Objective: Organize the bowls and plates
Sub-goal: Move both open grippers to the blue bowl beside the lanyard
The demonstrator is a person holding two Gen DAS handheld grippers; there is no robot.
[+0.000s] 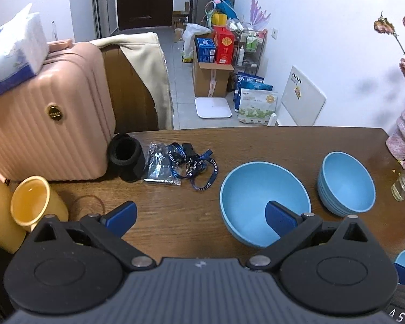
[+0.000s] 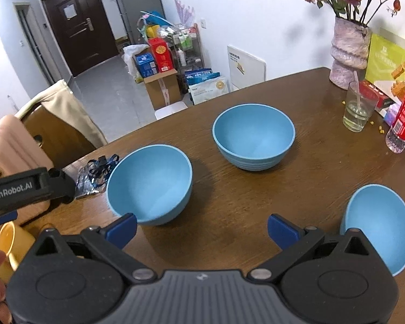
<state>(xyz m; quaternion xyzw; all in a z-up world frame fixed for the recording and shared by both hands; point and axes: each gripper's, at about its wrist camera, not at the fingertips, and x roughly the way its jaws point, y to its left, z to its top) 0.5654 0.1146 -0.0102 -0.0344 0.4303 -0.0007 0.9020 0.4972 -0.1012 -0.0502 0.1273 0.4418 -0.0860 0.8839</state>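
Three light blue bowls stand apart on the brown wooden table (image 2: 256, 194). In the left wrist view a smooth bowl (image 1: 259, 197) lies at centre right, and a ribbed bowl (image 1: 348, 182) stands beyond it to the right. My left gripper (image 1: 201, 220) is open, its right fingertip over the smooth bowl's near rim. The right wrist view shows the smooth bowl (image 2: 151, 182), the ribbed bowl (image 2: 253, 135) farther back, and a third bowl (image 2: 383, 226) at the near right. My right gripper (image 2: 202, 230) is open above bare table, with nothing between its fingers.
On the left stand a pink suitcase (image 1: 48, 113), a yellow mug (image 1: 33, 202), a black sleeve (image 1: 127, 156) and a blue lanyard on a foil packet (image 1: 175, 164). A vase of dried roses (image 2: 348, 51), a glass (image 2: 357, 108) and a bottle (image 2: 402, 124) crowd the right edge.
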